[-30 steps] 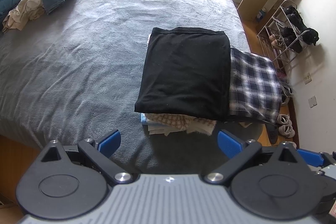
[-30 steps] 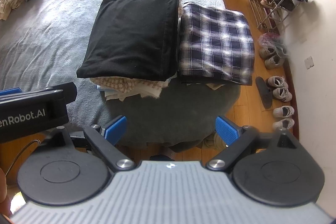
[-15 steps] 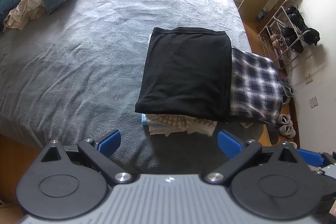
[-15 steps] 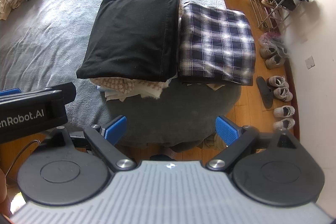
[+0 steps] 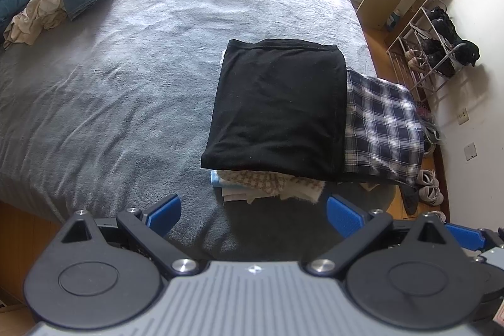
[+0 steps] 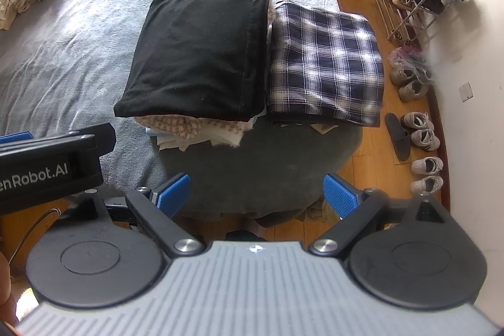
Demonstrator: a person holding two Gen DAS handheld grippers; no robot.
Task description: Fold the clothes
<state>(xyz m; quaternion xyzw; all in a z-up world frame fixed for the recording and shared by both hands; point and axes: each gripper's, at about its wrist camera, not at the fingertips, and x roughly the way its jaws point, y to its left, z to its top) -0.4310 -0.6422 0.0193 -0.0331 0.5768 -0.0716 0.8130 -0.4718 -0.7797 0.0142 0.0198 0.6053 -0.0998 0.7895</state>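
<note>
Both jaws are held wide open and empty, the left gripper (image 5: pixel 253 211) and right gripper (image 6: pixel 256 192) raised over the bed (image 5: pixel 132 103) edge. A folded black garment (image 5: pixel 277 106) is stacked on lighter folded clothes (image 5: pixel 267 186), touching a folded plaid shirt (image 6: pixel 326 65) beside it. Unfolded clothes (image 5: pixel 60 5) are left well apart at the far corner.

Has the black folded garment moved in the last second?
No. The black garment lies beside the plaid stack as before, same place on the bed.
</note>
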